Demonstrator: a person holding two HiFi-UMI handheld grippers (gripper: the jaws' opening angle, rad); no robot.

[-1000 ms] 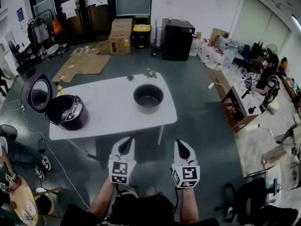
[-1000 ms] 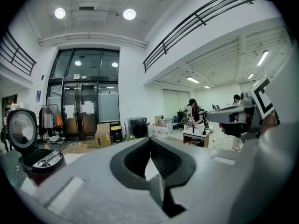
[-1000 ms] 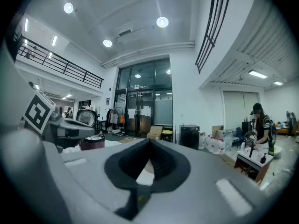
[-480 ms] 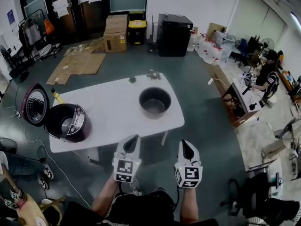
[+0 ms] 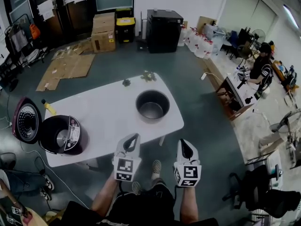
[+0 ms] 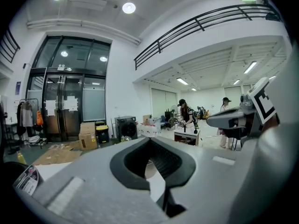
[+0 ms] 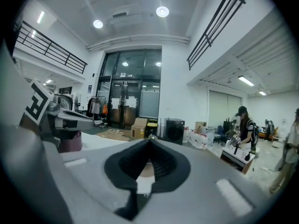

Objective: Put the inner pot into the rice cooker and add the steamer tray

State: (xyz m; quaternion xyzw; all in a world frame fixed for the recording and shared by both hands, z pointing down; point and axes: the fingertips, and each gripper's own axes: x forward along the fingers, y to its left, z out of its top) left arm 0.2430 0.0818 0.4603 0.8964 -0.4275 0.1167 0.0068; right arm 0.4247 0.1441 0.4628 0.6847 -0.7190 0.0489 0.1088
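The left gripper and the right gripper are held side by side at the near edge of the white bench, each with its jaws closed on nothing. The inner pot stands upright near the bench's right end. The rice cooker sits with its lid open at the near left corner, well apart from the pot.

Head view steeply down on the white table; both gripper views low, level across it.
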